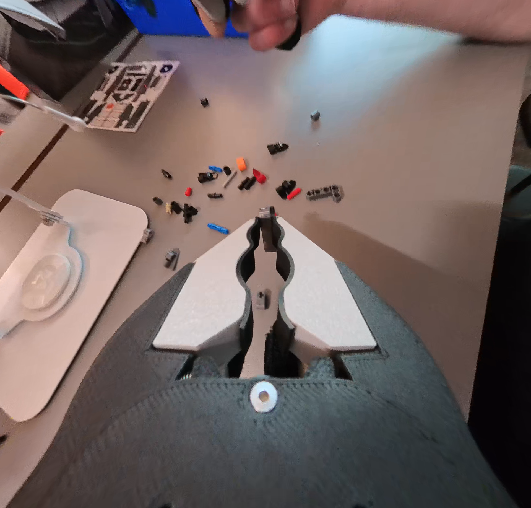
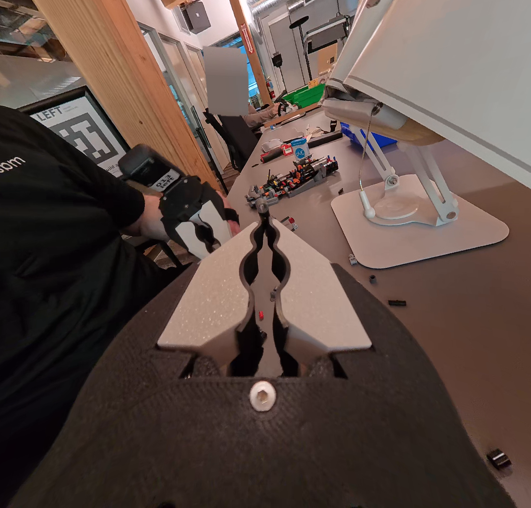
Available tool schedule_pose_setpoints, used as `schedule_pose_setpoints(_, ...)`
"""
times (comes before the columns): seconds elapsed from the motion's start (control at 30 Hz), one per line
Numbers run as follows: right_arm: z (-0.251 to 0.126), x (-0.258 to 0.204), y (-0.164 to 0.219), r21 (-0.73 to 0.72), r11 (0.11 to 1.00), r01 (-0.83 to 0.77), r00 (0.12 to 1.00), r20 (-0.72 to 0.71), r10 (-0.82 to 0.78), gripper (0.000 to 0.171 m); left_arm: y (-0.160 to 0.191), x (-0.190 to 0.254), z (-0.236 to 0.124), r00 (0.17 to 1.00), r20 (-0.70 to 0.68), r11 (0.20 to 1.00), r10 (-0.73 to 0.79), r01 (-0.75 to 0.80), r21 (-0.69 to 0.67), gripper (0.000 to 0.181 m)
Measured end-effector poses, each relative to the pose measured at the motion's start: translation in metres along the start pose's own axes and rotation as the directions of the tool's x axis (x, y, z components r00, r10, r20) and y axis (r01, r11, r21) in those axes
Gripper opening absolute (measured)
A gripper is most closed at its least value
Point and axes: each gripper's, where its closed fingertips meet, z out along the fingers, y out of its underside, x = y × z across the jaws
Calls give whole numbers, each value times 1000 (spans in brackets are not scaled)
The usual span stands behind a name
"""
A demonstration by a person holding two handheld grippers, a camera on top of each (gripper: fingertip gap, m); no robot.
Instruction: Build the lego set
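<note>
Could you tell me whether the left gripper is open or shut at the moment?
Shut on a black piece: the left gripper has its fingertips pinched around it, above the loose pieces on the table.

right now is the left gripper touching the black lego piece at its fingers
Touching. The left wrist view shows the left gripper with its fingers closed on the black piece, which is pinched between them above the table.
</note>
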Motion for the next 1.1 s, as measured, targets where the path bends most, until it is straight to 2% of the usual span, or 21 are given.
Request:
schedule_pose_setpoints(0.03, -1, -1, -1, 7, 1000, 2, 1000, 6, -3, 0, -7, -3, -3, 1000, -7, 999, -12, 12, 35, 6)
schedule_pose_setpoints(0.2, -5, -4, -10, 53, 999, 6, 1000, 22, -7, 0, -44, -19, -15, 995, -64, 974, -76, 88, 208, 6)
schedule_pose_setpoints(0.5, -8, -7, -17, 95, 995, 9, 999, 36, -13, 0, -108, -45, -27, 955, -260, 847, -141, 252, 468, 5)
schedule_pose_setpoints(0.9, -12, -15, -24, 135, 991, 26, 997, 71, -36, 0, -144, -59, -24, 850, -503, 710, -157, 451, 541, 5)
schedule_pose_setpoints(1.1, -11, -17, -24, 136, 990, 21, 996, 84, -33, 0, -147, -63, -17, 813, -556, 681, -175, 507, 528, 5)
